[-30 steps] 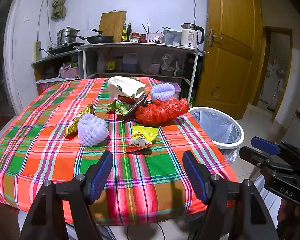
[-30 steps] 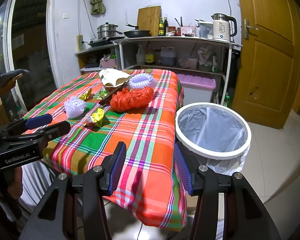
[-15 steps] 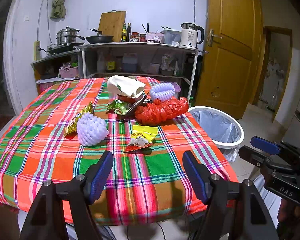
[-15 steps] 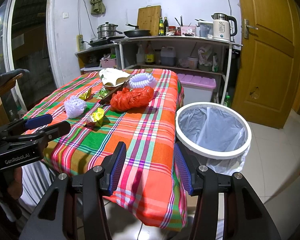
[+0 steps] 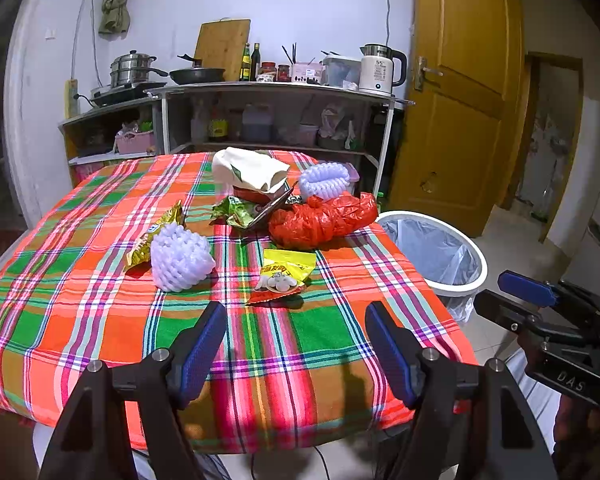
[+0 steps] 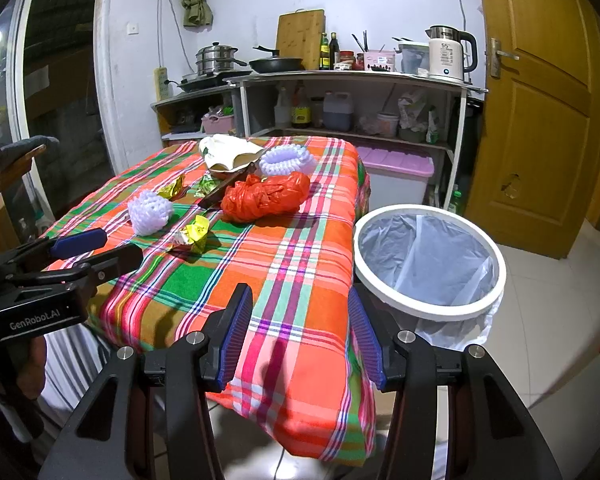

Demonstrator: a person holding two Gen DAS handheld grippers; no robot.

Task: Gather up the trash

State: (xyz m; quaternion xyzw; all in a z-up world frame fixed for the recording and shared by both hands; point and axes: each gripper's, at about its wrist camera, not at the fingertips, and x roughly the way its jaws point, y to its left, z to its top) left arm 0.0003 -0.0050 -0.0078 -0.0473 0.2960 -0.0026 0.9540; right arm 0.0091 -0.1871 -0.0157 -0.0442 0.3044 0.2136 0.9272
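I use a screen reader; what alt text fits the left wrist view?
Open left gripper hovers at the near edge of a plaid-covered table strewn with trash: yellow snack packet, red plastic bag, foam fruit net. A lined bin stands right.

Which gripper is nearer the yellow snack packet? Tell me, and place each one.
Left. The left gripper hangs open over the table's near edge, directly in front of the yellow snack packet. The right gripper is open off the table's corner beside the trash bin, farther away.

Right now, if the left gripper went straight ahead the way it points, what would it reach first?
Probably the yellow snack packet lying on the plaid tablecloth: it sits almost centred ahead of the open left gripper. The crumpled red plastic bag lies beyond it; depth is uncertain.
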